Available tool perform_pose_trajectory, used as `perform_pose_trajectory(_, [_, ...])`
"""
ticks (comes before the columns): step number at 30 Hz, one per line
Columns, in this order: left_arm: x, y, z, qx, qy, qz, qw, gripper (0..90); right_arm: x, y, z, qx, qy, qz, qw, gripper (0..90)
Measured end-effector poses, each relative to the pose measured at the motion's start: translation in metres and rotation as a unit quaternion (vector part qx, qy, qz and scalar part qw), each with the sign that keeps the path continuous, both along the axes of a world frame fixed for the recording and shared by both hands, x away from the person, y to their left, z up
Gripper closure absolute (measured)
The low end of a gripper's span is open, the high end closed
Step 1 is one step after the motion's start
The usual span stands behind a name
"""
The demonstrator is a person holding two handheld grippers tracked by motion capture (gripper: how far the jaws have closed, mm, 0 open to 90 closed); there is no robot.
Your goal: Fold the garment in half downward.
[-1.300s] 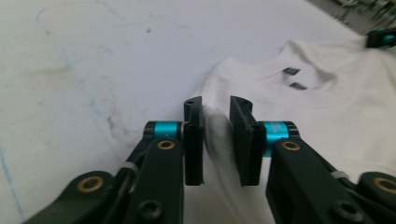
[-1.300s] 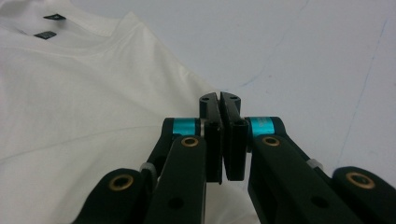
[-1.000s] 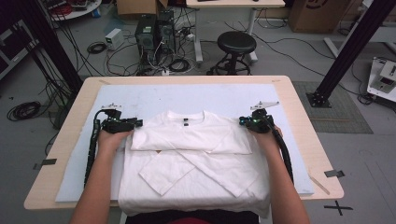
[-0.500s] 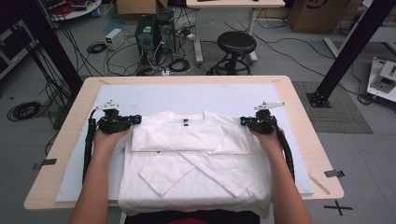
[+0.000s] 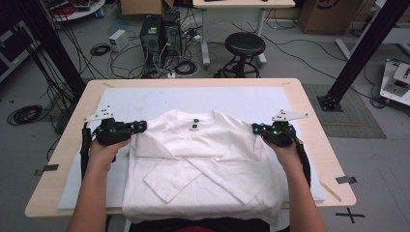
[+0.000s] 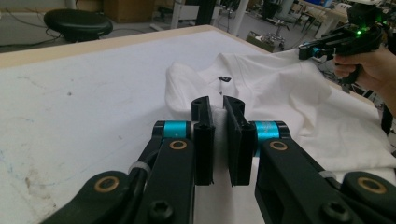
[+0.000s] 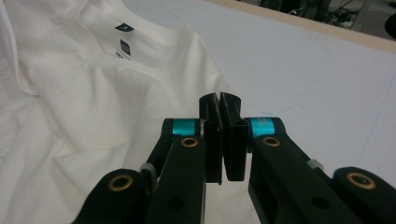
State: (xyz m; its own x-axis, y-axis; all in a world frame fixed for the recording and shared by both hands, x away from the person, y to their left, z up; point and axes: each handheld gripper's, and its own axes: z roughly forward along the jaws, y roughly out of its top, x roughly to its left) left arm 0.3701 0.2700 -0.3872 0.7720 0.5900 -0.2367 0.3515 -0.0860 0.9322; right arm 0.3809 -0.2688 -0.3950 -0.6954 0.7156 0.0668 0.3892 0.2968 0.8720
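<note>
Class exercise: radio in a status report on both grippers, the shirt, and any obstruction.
Left gripper shut on white T-shirt shoulder edge. Right gripper shut on the opposite edge. Shirt folded, collar end raised off the white mat. Nothing blocking.

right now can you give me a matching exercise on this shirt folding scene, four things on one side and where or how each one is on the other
Things:
1. left tool
2. right tool
3. neck label
4. black stool

Places or states:
A. on the floor beyond the far edge of the table
B. clamped on the white t-shirt at the shoulder on the high view's left
C. inside the collar, between the two tools
D. clamped on the shirt at the shoulder on the high view's right

Pairs: 1-B, 2-D, 3-C, 4-A
</note>
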Motion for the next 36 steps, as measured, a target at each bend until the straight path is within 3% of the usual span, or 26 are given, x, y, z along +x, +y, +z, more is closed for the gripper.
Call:
perform_pose_trajectory(4, [-0.007, 0.004, 0.004, 0.01, -0.009, 0.006, 0.9999, 82.7, -0.012, -0.003, 0.008, 0.012, -0.014, 0.008, 0.9998, 88.9])
perform_pose_trajectory(9, [-0.02, 0.013, -0.001, 0.013, -0.006, 0.001, 0.9999, 82.7, -0.025, -0.009, 0.01, 0.024, -0.022, 0.015, 0.9994, 88.9])
perform_pose_trajectory(17, [-0.051, 0.016, -0.022, 0.032, 0.014, -0.018, 0.9992, 82.6, -0.06, -0.02, -0.008, 0.027, -0.004, 0.023, 0.9994, 88.8])
perform_pose_trajectory(19, [-0.059, 0.017, -0.031, 0.04, 0.026, -0.023, 0.9986, 82.4, -0.069, -0.021, -0.015, 0.026, 0.001, 0.025, 0.9994, 88.8])
perform_pose_trajectory(21, [-0.062, 0.017, -0.042, 0.033, 0.045, -0.028, 0.998, 81.6, -0.076, -0.021, -0.022, 0.022, 0.009, 0.026, 0.9994, 88.6])
perform_pose_trajectory(23, [-0.062, 0.016, -0.051, 0.025, 0.066, -0.037, 0.9968, 76.6, -0.08, -0.021, -0.029, 0.02, 0.015, 0.029, 0.9993, 85.8])
perform_pose_trajectory(24, [-0.062, 0.015, -0.052, 0.029, 0.073, -0.033, 0.9964, 68.8, -0.08, -0.022, -0.032, 0.021, 0.02, 0.027, 0.9992, 81.8])
perform_pose_trajectory(29, [-0.055, 0.011, -0.047, 0.025, 0.069, -0.005, 0.9973, 46.8, -0.077, -0.025, -0.038, 0.039, 0.029, 0.015, 0.9987, 69.4])
perform_pose_trajectory(32, [-0.047, 0.006, -0.04, 0.024, 0.063, 0.005, 0.9977, 42.3, -0.072, -0.024, -0.032, 0.046, 0.02, 0.012, 0.9987, 64.8])
perform_pose_trajectory(36, [-0.035, -0.006, -0.031, 0.034, 0.056, -0.007, 0.9978, 39.9, -0.064, -0.015, -0.02, 0.045, 0.009, 0.025, 0.9986, 63.8])
